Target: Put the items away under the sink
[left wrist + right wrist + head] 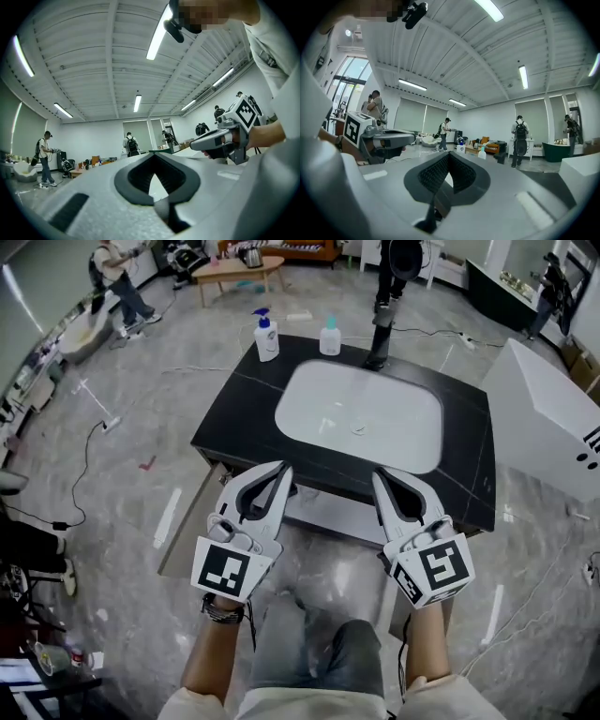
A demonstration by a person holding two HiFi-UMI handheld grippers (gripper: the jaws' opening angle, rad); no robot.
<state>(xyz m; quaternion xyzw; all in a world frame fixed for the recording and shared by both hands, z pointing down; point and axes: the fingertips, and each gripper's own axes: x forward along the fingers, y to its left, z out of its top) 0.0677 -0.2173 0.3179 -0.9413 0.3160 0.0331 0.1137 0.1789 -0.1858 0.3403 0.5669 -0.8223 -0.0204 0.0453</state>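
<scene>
The person stands at the near side of a black worktop [244, 418] with a white sink [361, 413] sunk into it, and holds both tools up at about the same height, side by side over its front edge. The left gripper [284, 468] has its jaws pressed together at the tips with nothing between them; its own camera shows only the room through the gap behind the tips. The right gripper [377, 476] is pressed together the same way and is just as empty. Both point roughly level across the sink towards the far side of the room. The items still stand at the back edge of the worktop, well apart from both grippers: a white spray bottle [265, 337] with a blue head near the back left corner, and just to its right a smaller bottle [329, 337] with a pale teal cap. Both are upright. A black tap [382, 341] stands to the right of them, behind the sink. Below the front edge the cabinet under the sink [328, 514] shows a pale inside, and its left door [192, 521] stands swung out towards the person. A large white box [548, 418] sits on the floor beside the right end of the worktop. Cables trail over the grey marbled floor [122, 484], and at the far end of the room several people stand about near a low wooden table [239, 270].
</scene>
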